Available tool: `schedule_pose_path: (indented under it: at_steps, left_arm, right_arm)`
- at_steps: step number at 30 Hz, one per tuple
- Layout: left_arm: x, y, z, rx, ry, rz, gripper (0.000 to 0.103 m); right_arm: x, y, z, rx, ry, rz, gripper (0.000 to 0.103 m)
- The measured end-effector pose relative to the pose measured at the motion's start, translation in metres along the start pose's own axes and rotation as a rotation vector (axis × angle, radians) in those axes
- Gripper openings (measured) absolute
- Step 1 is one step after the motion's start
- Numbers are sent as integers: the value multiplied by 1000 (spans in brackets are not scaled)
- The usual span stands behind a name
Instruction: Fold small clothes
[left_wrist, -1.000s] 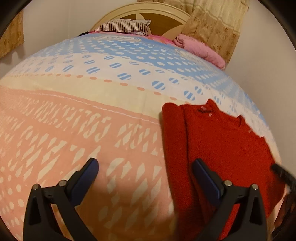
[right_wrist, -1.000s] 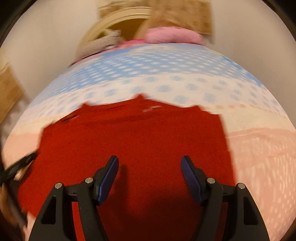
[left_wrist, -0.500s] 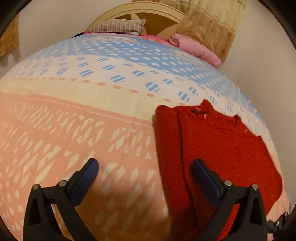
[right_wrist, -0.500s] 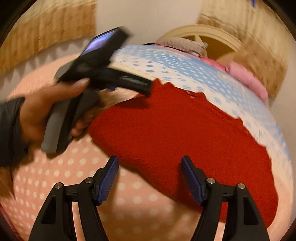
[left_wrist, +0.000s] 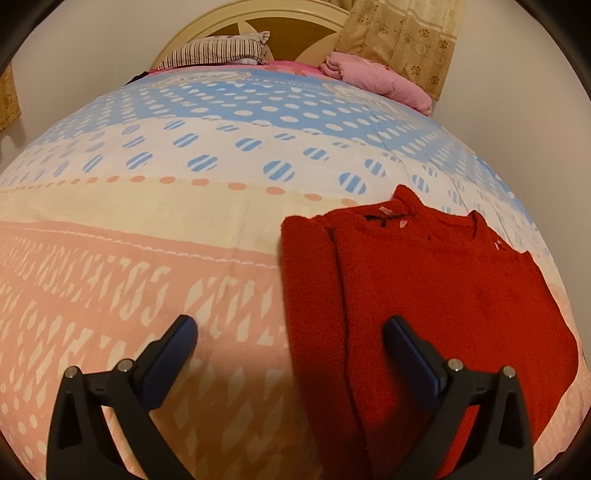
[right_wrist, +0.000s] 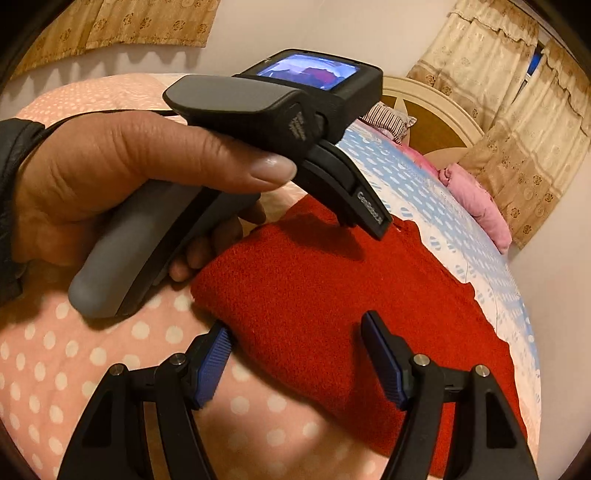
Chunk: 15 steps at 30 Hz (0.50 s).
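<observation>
Left wrist view, from the left: patterned bedspread (left_wrist: 147, 229), pink below and blue-dotted toward the headboard (left_wrist: 258, 22). Striped pillow (left_wrist: 218, 51) at the head of the bed, pink blanket (left_wrist: 373, 77) bundled to its right beside the curtain (left_wrist: 406, 40). Left gripper (left_wrist: 291, 350) spread wide, gripping nothing, left finger over bare bedspread, right finger over the garment. Red sweater (left_wrist: 436, 295) lay flat on the right side of the bed, partly folded, one narrow folded strip along its left edge, collar toward the headboard.

Right wrist view, from the left: left hand (right_wrist: 122, 184) wrapped round the grey handle of the other gripper tool (right_wrist: 229, 147), small lit screen on top, its black tip over the far edge of the red sweater (right_wrist: 332, 295). Right gripper (right_wrist: 295, 354) spread wide and empty, left finger at the near folded corner of the sweater, touching or just beside, right finger above the red fabric. Pink blanket (right_wrist: 480, 210) and curtain (right_wrist: 517, 110) far right.
</observation>
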<state>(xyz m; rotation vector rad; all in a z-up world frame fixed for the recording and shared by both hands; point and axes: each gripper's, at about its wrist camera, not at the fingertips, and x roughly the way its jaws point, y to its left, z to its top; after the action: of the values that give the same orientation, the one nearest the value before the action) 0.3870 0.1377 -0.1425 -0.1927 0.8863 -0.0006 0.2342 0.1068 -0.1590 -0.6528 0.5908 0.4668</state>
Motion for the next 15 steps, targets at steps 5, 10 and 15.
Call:
schedule_pose_path:
  at_steps: [5, 10, 15]
  left_arm:
    - [1, -4, 0, 18, -7, -28, 100]
    - [-1, -1, 2, 6, -26, -90, 88]
    - [-3, 6, 3, -27, -39, -164, 60]
  right_arm:
    - [3, 0, 2, 12, 1, -4, 70]
    - [3, 4, 2, 16, -5, -8, 70]
    - [-1, 10, 0, -4, -13, -23, 66]
